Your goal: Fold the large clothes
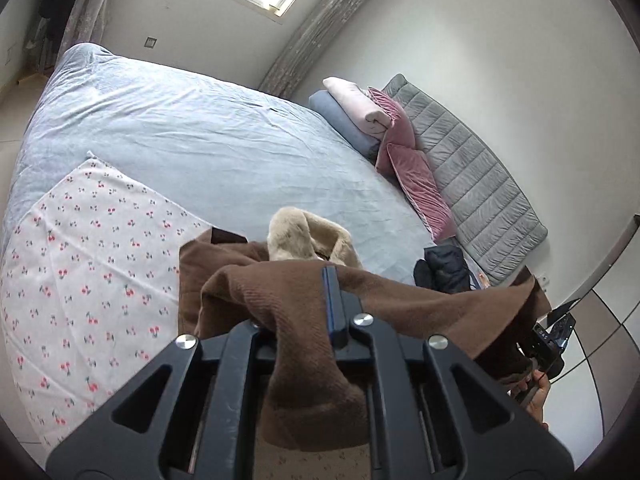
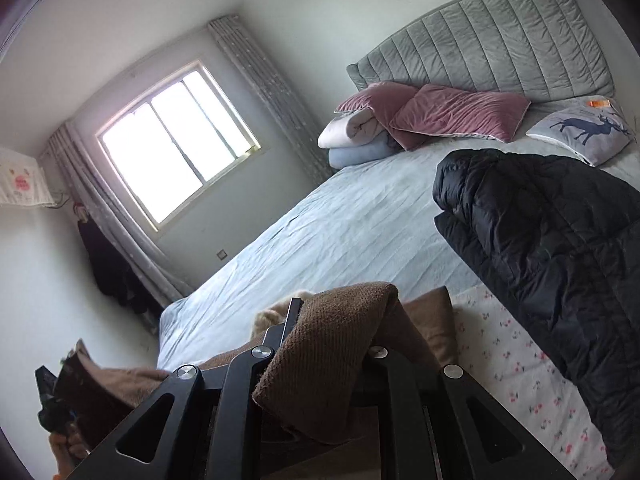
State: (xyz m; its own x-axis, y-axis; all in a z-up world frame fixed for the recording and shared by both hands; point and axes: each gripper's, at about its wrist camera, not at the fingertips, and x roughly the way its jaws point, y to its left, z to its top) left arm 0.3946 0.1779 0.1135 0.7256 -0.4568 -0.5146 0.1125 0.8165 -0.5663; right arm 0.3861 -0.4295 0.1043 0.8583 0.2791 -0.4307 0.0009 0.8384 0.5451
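A brown coat (image 1: pixel 304 292) with a beige fur collar (image 1: pixel 292 236) hangs stretched between my two grippers above the near edge of the bed. My left gripper (image 1: pixel 330 280) is shut on one brown edge, which drapes over its fingers. My right gripper (image 2: pixel 298 312) is shut on the other brown edge (image 2: pixel 328 340); cloth covers most of its fingers. In the left wrist view the right gripper (image 1: pixel 548 344) shows at the far right with a hand behind it. In the right wrist view the left gripper (image 2: pixel 50 400) shows at the lower left.
The bed has a pale blue sheet (image 1: pixel 192 128) and a cherry-print cloth (image 1: pixel 80 264) near me. A black puffer jacket (image 2: pixel 552 240) lies on the bed. Pink pillows (image 2: pixel 452 114), folded blankets (image 2: pixel 352 140), a deer cushion (image 2: pixel 584 132) and a grey headboard (image 2: pixel 500 36) stand at the head.
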